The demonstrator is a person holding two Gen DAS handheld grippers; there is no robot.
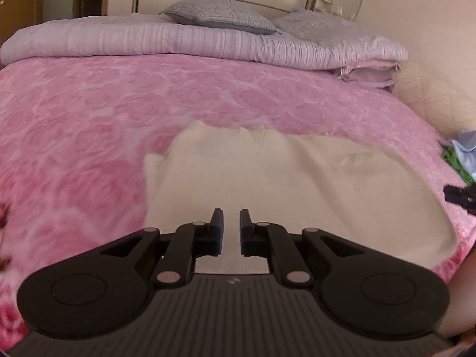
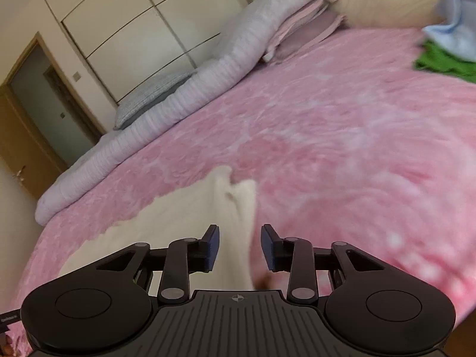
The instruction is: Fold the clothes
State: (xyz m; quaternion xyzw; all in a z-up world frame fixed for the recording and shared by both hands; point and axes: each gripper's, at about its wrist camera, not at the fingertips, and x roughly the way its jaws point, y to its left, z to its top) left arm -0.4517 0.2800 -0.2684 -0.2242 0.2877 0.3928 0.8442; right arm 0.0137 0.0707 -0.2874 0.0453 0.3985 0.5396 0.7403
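A cream knitted garment (image 1: pixel 297 184) lies spread flat on the pink floral blanket (image 1: pixel 119 119). My left gripper (image 1: pixel 231 217) hovers over its near part. Its jaws are drawn almost together and no cloth is between them. In the right wrist view the same cream garment (image 2: pixel 184 223) runs from the lower left to a folded corner ahead. My right gripper (image 2: pixel 240 232) stands open above the garment's right edge, with cloth showing below the gap but not pinched. The picture is blurred.
A folded lilac quilt (image 1: pixel 178 41) and a grey pillow (image 1: pixel 220 17) lie along the far side of the bed. Green (image 2: pixel 440 62) and light blue clothes (image 2: pixel 455 26) are heaped at the right. A wardrobe (image 2: pixel 134 29) and a door (image 2: pixel 38 104) stand beyond the bed.
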